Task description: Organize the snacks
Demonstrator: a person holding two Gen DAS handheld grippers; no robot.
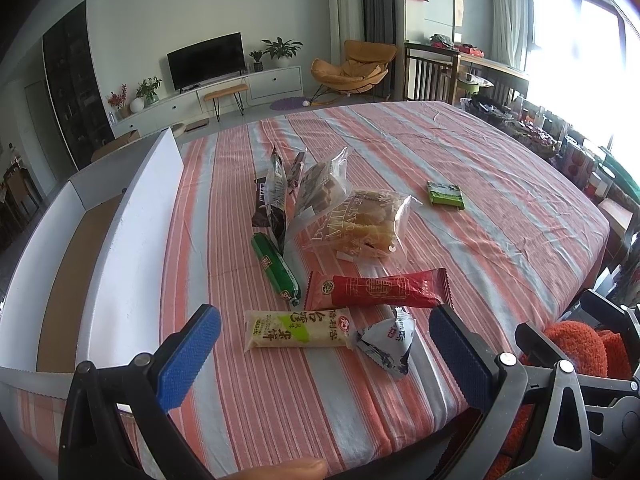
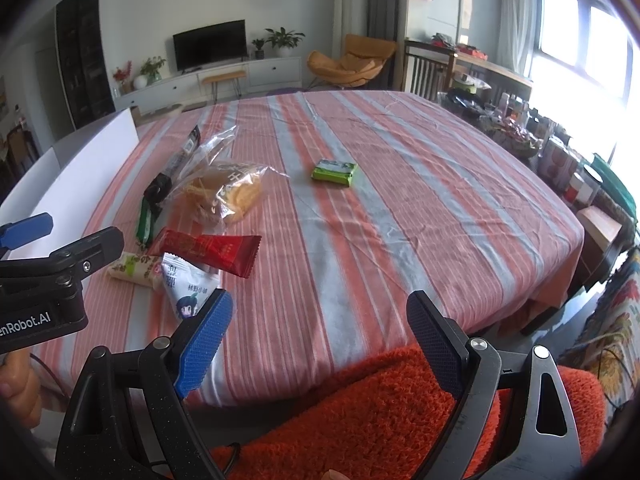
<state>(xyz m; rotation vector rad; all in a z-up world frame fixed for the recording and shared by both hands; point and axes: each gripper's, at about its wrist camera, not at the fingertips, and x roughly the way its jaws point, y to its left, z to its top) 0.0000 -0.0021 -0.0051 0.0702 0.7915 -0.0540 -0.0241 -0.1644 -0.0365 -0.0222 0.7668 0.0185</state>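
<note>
Snacks lie scattered on a table covered by a striped cloth [image 1: 460, 184] in pink, grey and white. At the far left, a white cardboard box [image 1: 132, 248] sits on the table with its flaps up. Just right of it, a green sausage stick [image 1: 275, 267] lies at an angle, with dark upright packets [image 1: 276, 196] behind it. Next comes a clear bag of cubes [image 1: 320, 188] leaning on a clear bag of bread [image 1: 372, 220]. In front of these lies a red packet [image 1: 376, 289], and nearer still a pale yellow rice cracker pack [image 1: 296, 329] touching a small white pouch [image 1: 386, 340]. A green packet [image 1: 445, 193] lies apart, farther right.

The left gripper [image 1: 324, 344] hovers above the near table edge, its blue-padded fingers [image 1: 188, 356] spread wide, framing the rice cracker pack and holding nothing. The right gripper [image 2: 320, 340] sits lower right, over an orange fuzzy cushion [image 2: 360, 412], its fingers [image 2: 204, 340] also spread wide and empty.
</note>
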